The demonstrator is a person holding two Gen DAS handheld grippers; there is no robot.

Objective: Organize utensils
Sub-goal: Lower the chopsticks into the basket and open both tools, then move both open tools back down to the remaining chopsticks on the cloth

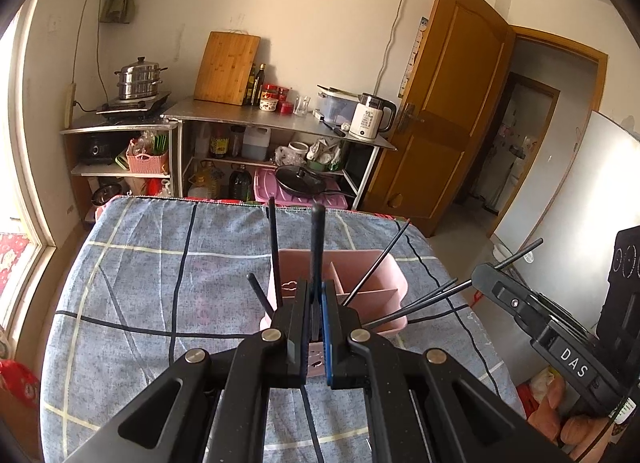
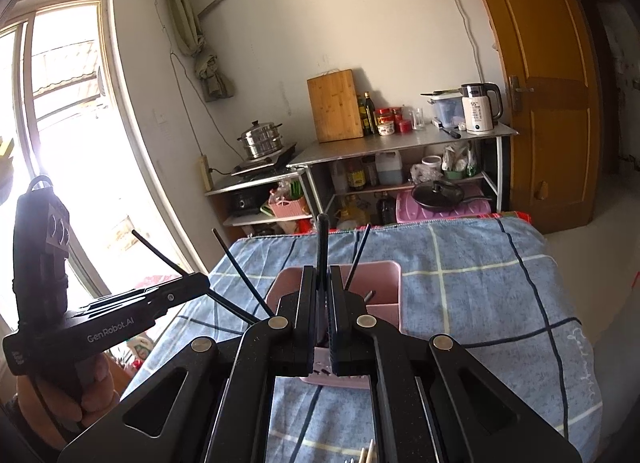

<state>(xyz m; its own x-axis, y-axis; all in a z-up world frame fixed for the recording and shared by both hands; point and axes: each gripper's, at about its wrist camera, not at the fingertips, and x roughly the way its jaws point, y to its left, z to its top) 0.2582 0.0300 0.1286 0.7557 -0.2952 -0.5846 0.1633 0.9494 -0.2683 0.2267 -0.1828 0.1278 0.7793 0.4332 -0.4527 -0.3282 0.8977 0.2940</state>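
While both tongs hang above the table (image 1: 120, 283), each grips a dark utensil handle. The left tongs (image 1: 316, 303) are closed narrow on a black handle (image 1: 318, 231) that rises upright between their fingers, one finger black and the other faced with blue (image 1: 328, 327). In the right wrist view the right tongs (image 2: 321, 291) are likewise pinched tight on a black handle (image 2: 322, 239) that stands straight up from the gap.

Just beyond both pairs of tongs sits a pink caddy (image 1: 384, 271) with inner dividers, resting on the blue checked cloth (image 2: 480, 283) that covers the table. Several thin black sticks, chopsticks by the look of them, lean out of it at different angles: in the left view one slants up to the right (image 1: 380, 259) and a thicker black rod (image 1: 274, 239) stands at its left wall. Which compartment each stick stands in cannot be told.

From the left camera the right tongs' body (image 1: 560, 343) shows at the right edge, with thin sticks jutting from its tip. From the right camera the left tongs' body (image 2: 120, 315) shows at the left, with part of the person's hand (image 2: 92, 395) below it.

Behind the table stand a metal shelf unit (image 1: 280, 119) with a cutting board (image 1: 228, 67), a white kettle (image 1: 370, 117) and a steel steamer pot (image 1: 138, 79), and a brown door (image 1: 452, 103).
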